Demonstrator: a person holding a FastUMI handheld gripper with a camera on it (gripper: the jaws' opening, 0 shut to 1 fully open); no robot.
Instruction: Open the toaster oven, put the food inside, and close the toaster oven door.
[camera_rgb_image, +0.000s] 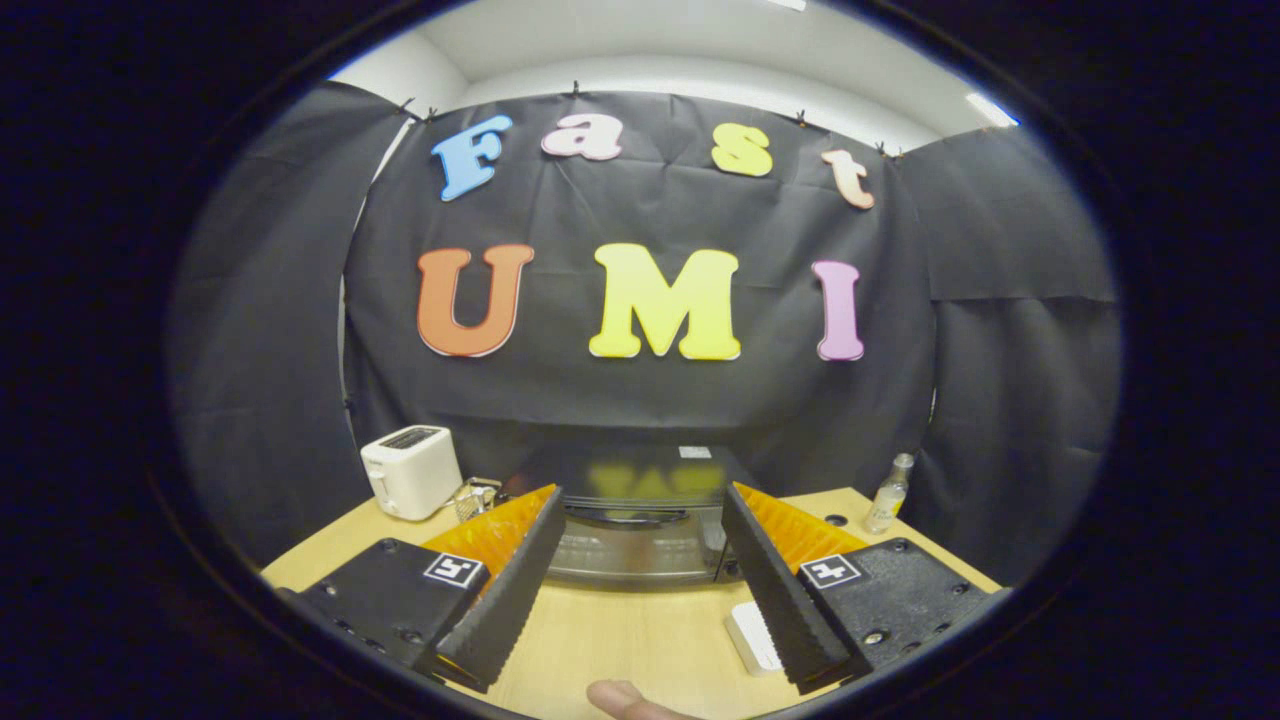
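My gripper is spread wide, holding nothing. The toaster oven sits shut at the table's back edge, just beyond the fingers. Its door looks stiff and glossy; I'd take the top handle.

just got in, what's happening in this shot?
A person is holding the tool over a wooden table, fingers spread open and empty, aimed at a black toaster oven just ahead of them. Its door looks closed, so nothing has started yet. A white flat item lies on the table by the right finger; whether it is the food is unclear. A white toaster stands left of the oven, a small bottle right. A fingertip shows at the near edge.
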